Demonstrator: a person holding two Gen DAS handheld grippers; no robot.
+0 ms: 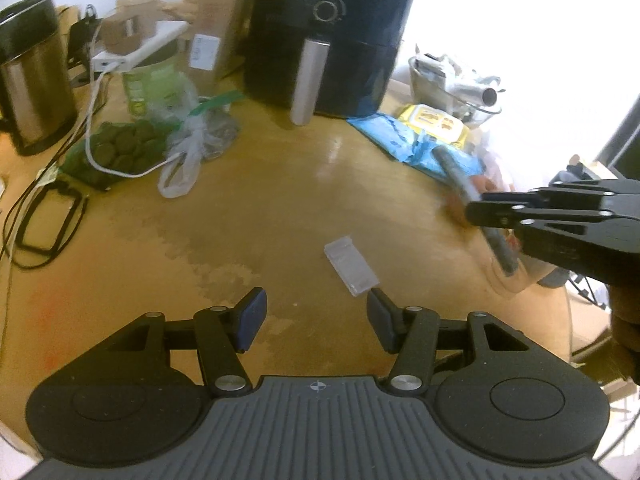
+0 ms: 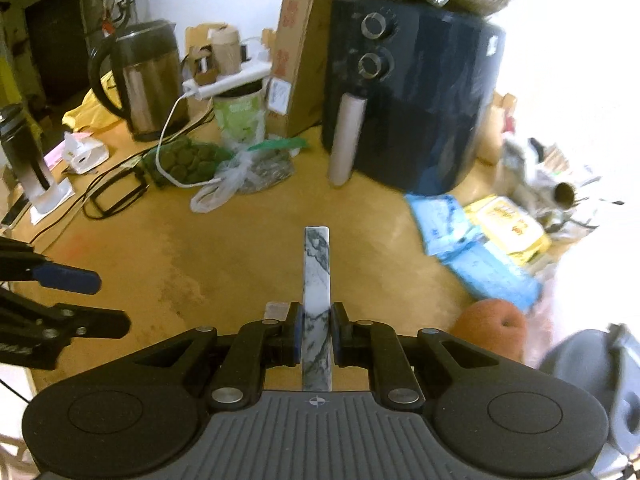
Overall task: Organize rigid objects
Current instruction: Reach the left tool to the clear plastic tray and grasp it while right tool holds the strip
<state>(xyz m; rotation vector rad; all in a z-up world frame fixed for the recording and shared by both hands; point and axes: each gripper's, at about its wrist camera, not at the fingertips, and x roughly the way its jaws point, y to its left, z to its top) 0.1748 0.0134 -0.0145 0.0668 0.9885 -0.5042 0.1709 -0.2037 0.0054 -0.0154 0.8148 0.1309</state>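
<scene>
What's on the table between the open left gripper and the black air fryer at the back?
In the left wrist view, only a small clear plastic case lies near the left gripper; otherwise bare wooden table up to the air fryer.

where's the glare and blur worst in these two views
Left wrist view: the top right corner is blown out white behind the air fryer, and the marbled bar held by the right gripper is smeared. Right wrist view: the right edge is washed out and streaked, while the bar itself looks sharp.

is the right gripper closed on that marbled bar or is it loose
Closed on it. In the right wrist view, the right gripper has both pads pressed against the marbled bar, which juts forward above the table.
</scene>
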